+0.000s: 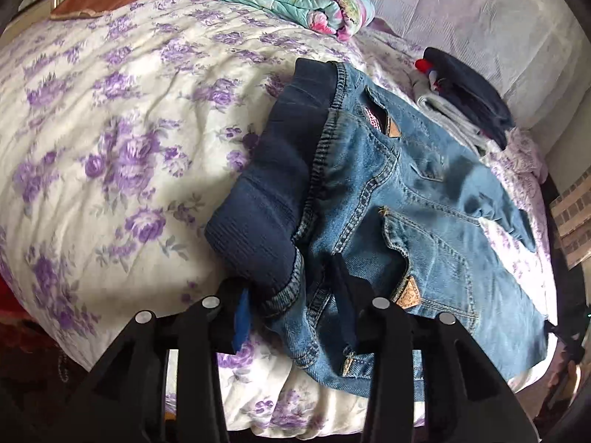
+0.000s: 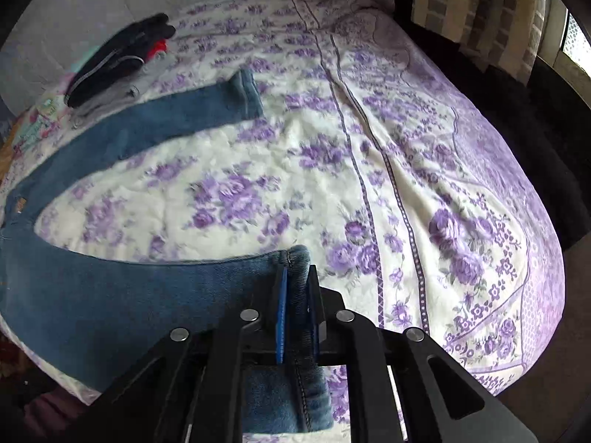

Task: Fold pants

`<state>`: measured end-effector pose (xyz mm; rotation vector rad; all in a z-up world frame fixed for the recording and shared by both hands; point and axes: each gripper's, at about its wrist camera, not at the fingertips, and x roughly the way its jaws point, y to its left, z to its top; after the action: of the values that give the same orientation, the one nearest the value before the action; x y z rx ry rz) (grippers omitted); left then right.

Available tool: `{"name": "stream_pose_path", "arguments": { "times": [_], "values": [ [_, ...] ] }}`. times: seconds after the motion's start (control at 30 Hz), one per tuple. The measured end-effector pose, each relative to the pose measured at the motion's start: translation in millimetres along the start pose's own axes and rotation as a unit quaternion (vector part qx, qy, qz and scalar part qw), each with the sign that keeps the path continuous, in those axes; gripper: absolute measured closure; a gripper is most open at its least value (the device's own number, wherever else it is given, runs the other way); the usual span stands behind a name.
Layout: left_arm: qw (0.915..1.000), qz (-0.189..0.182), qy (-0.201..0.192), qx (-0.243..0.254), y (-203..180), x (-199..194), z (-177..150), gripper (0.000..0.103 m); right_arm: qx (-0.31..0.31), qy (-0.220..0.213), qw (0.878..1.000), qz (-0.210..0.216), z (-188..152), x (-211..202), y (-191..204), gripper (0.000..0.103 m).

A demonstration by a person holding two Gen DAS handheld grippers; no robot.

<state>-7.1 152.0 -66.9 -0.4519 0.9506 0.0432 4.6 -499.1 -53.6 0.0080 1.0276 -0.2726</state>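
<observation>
Blue jeans (image 1: 399, 192) with a dark knit waistband (image 1: 266, 199) lie on the bed, back pockets up. My left gripper (image 1: 291, 295) has its fingers spread around the near waist corner, apparently holding the denim edge. In the right wrist view the two legs spread apart: the far leg (image 2: 177, 118) lies flat and the near leg (image 2: 129, 295) runs to my right gripper (image 2: 297, 295), which is shut on its hem.
The bed has a white cover with purple flowers (image 2: 295, 170). A folded floral blanket (image 1: 288, 0) lies at the back. A pile of folded dark and grey clothes (image 1: 465, 99) sits beside the jeans and shows in the right wrist view (image 2: 118, 62). The bed edge drops off at right.
</observation>
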Motion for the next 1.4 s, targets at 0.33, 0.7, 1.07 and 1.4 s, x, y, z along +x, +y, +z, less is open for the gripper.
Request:
{"name": "stream_pose_path", "arguments": {
  "times": [0.33, 0.7, 1.07, 1.4],
  "values": [
    [0.9750, 0.067, -0.123, 0.172, -91, -76, 9, 0.032, -0.047, -0.085, 0.993, 0.065, -6, -64, 51, 0.060],
    [0.9898, 0.018, -0.015, 0.140, -70, -3, 11, 0.024, -0.039, -0.071, 0.987, 0.136, 18, -58, 73, 0.051],
    [0.9991, -0.006, 0.027, 0.031, -34, 35, 164, 0.005, -0.356, -0.082, 0.886, 0.285, 170, -69, 355, 0.025],
    [0.9928, -0.006, 0.116, 0.028, -31, 118, 177, 0.007, -0.430, 0.097, 0.864, 0.243, 200, 81, 469, 0.036]
  ]
}}
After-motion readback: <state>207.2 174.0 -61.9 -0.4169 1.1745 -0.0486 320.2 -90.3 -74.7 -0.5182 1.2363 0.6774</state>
